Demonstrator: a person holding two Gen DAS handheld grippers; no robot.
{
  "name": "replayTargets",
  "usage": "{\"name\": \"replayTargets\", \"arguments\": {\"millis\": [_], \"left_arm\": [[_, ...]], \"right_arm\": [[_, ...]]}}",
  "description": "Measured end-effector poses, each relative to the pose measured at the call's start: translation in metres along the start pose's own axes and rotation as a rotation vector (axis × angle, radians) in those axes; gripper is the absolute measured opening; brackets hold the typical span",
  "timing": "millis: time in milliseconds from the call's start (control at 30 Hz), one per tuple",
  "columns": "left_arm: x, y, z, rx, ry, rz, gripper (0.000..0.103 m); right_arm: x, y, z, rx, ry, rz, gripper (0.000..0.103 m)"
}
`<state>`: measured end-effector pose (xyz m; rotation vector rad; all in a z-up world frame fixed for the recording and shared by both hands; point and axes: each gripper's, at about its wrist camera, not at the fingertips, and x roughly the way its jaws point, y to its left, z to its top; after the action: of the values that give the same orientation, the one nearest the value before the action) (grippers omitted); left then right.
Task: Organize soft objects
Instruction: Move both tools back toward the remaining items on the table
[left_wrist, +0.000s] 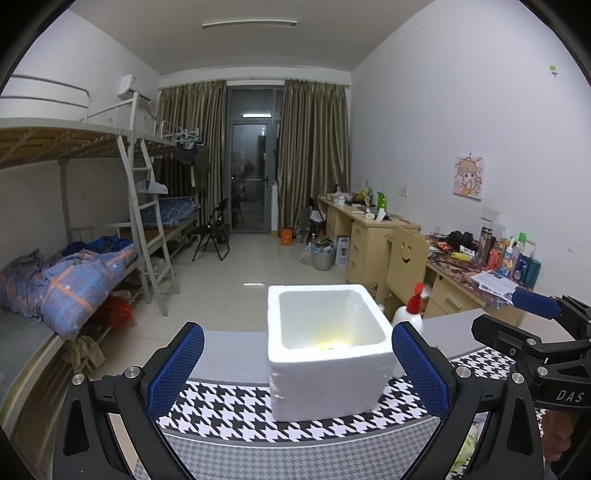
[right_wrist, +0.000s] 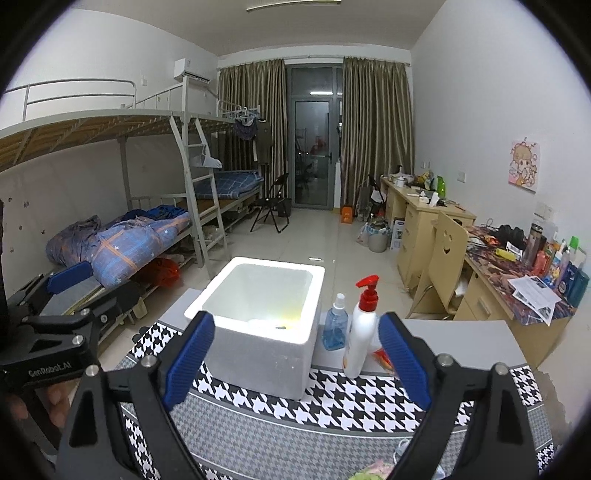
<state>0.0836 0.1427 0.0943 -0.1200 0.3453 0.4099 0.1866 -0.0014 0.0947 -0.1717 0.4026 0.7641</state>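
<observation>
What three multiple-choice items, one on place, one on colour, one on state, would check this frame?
1. Where does the white pump bottle stand relative to the foam box?
A. inside it
B. beside it, on the box's right in the right wrist view
C. on the floor

2. What colour is the pump head?
A. red
B. green
C. black

3. How are the left claw and the right claw?
A. both shut on cloth
B. one open, one shut
C. both open, holding nothing

Key: 1 B, the bottle stands next to the box wall; 2 A, its top is red; 3 C, blue pads are spread apart.
</observation>
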Motion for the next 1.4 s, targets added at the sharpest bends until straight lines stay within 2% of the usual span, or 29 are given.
{"name": "replayTargets", "arguments": {"millis": [567, 1200, 1400], "left_arm": [[-0.026, -0.026, -0.012, 0.029, -0.005, -0.059, 0.102], [-0.048, -0.076, -0.049, 0.066, 0.008, -0.223, 0.102], [-0.052, -0.094, -0.056, 0.088, -0.012, -0.256, 0.102]], "right_arm": [[-0.039, -0.013, -0.019, 0.026, -0.022, -0.033, 0.093], [-0.082, -0.039, -0.060, 0.086, -0.021, -0.099, 0.093], [-0.091, -0.051, -0.074, 0.105, -0.021, -0.141, 0.093]]}}
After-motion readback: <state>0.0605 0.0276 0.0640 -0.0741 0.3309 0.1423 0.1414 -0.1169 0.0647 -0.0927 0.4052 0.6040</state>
